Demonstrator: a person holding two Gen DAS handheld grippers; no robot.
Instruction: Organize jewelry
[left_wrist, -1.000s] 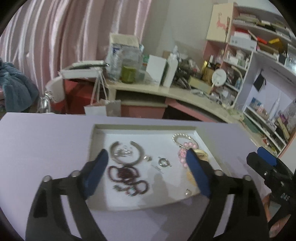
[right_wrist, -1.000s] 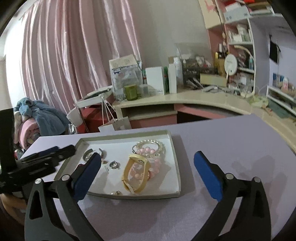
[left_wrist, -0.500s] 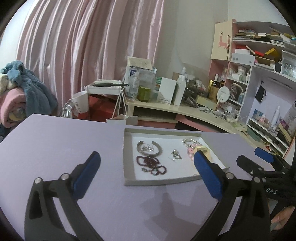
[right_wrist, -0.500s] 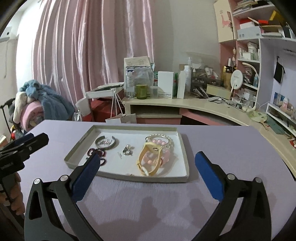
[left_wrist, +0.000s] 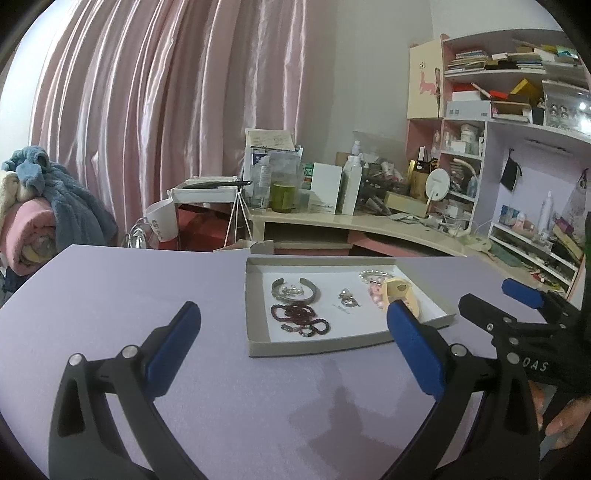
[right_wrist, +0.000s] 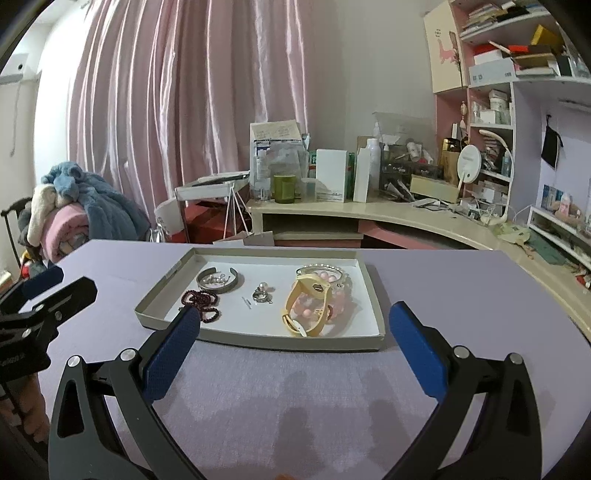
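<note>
A shallow grey tray (left_wrist: 255, 314) (right_wrist: 258, 341) lies on the purple table. In it are a silver cuff bangle (left_wrist: 294, 290) (right_wrist: 220, 280), a dark red bead bracelet (left_wrist: 297, 318) (right_wrist: 201, 300), small silver earrings (left_wrist: 348, 298) (right_wrist: 261, 293), a yellow watch (left_wrist: 400, 291) (right_wrist: 308, 306) over a pink bead bracelet (right_wrist: 334, 295), and a pearl bracelet (left_wrist: 373, 275). My left gripper (left_wrist: 293, 349) is open and empty, held back from the tray's near edge. My right gripper (right_wrist: 291, 345) is open and empty in front of the tray.
Behind the table stand a cluttered cream desk (right_wrist: 388, 218), pink shelves (left_wrist: 517, 147) at the right, pink curtains (right_wrist: 184, 110) and a pile of blankets (right_wrist: 74, 214) at the left. The table's edges curve away at left and right.
Both grippers have drawn back and up from over the tray toward me. The jewelry in the tray has not moved. Both stay open.
</note>
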